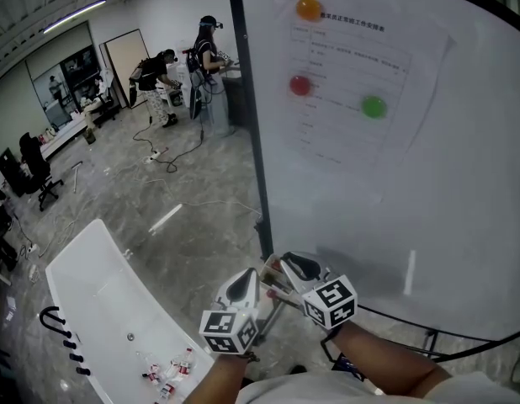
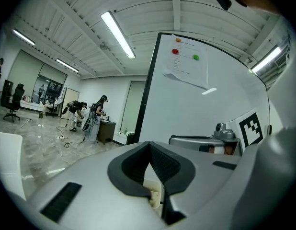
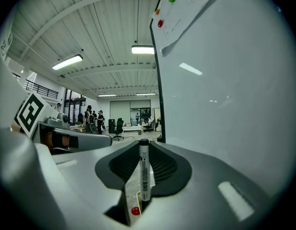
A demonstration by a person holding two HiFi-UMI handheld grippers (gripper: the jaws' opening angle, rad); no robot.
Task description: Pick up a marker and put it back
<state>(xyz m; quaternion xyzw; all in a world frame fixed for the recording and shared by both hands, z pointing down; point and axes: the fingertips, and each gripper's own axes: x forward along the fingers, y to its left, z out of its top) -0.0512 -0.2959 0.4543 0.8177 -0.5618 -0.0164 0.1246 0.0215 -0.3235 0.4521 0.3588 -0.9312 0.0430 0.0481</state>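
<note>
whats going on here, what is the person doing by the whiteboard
A person stands at a large white whiteboard with a hand-held gripper in each hand. The right gripper has its fingers closed on a white marker with a black cap, which points out along them. The left gripper is shut and holds nothing. The marker is picked up and not yet put back.
</note>
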